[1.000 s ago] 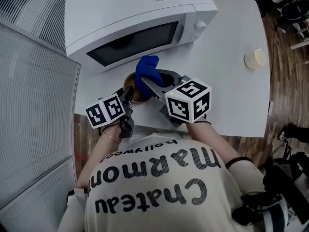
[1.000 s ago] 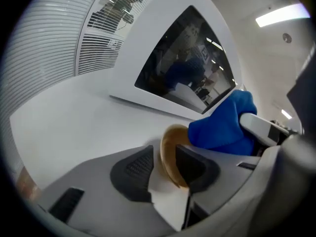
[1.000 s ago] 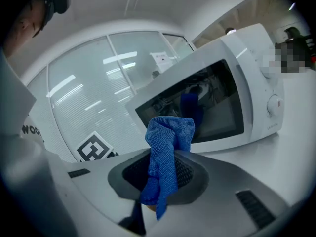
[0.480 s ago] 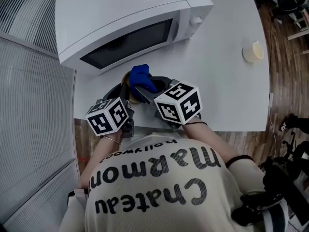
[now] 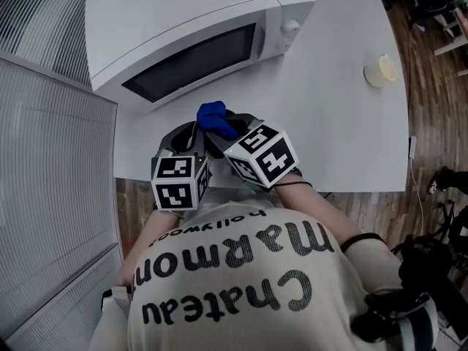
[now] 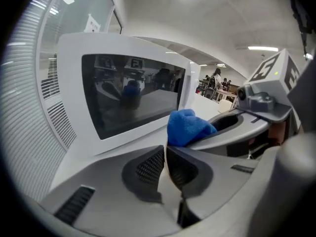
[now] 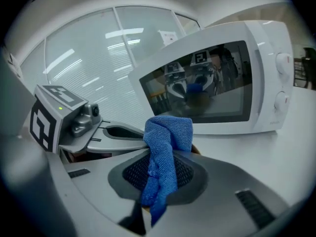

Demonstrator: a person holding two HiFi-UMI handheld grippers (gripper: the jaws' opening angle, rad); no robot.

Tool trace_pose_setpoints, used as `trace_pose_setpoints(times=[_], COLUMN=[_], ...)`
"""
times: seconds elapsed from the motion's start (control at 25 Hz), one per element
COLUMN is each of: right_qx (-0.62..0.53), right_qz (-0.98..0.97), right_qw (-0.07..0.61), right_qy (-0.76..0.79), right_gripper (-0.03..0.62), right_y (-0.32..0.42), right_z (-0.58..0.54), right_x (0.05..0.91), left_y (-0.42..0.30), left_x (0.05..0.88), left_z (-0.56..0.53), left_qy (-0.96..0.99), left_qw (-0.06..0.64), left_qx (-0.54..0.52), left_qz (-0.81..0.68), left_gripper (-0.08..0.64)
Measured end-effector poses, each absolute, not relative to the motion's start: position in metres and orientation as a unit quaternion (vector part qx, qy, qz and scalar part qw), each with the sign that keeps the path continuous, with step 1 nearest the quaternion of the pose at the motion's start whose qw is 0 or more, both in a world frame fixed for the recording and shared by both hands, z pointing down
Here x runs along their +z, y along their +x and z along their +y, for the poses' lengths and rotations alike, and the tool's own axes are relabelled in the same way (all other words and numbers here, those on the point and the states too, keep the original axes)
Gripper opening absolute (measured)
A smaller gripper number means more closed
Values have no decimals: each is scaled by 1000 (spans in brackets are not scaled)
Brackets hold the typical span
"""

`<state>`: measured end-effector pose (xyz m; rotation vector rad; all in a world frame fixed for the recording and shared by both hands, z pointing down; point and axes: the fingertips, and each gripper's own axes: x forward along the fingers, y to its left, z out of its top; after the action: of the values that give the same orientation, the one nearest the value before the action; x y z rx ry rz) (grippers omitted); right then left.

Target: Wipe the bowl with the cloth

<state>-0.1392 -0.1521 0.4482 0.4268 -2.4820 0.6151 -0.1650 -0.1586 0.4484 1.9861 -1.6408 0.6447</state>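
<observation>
Wood flooring (image 5: 439, 108) shows past the right edge of a white desk (image 5: 344, 137), and a ribbed glass partition (image 5: 51, 181) fills the left of the head view. A white microwave (image 5: 183, 28) stands at the far side of the desk with its door shut, and its dark window reflects both grippers. Well apart from it, near the desk's right edge, sits a small round cream object (image 5: 380, 70) that is too small to identify.

The person leans over the near edge of the desk and holds both grippers close together, just in front of the microwave door. The right gripper (image 7: 168, 154) has its fingers (image 7: 197, 181) clamped on the blue cloth (image 5: 214, 115). A bunched wad stands up above the fingertips, and a tail hangs back between the pads.

The left gripper (image 6: 165, 149) lies just beside it on the left. Its fingers (image 6: 143, 167) have just been closing and stand almost together. Only a thin pale strip lies between the pads, apparently the wall of the bowl (image 7: 194, 150) pinched at its rim.

The bowl is almost wholly hidden under the two grippers and the cloth. Only a small brown sliver shows behind the cloth in the right gripper view, right at that gripper's fingertips. Whether the cloth touches the bowl cannot be told.
</observation>
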Motion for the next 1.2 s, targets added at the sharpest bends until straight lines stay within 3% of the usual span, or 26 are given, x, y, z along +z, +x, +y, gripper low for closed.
trace_pose_setpoints(times=[0.64,1.2], right_qx=[386,478], right_qz=[-857,-804], right_qw=[128,95], right_qy=[316,342], right_gripper=[63,63], right_y=[-98,-82], right_z=[-182,-172], right_x=[449,463], left_y=[-142,-164], left_x=[426,411], left_z=[-161,-165], left_qy=[743,709], left_qw=[174,173], left_qx=[236,193], left_qz=[-602,-655], left_gripper=[46,52])
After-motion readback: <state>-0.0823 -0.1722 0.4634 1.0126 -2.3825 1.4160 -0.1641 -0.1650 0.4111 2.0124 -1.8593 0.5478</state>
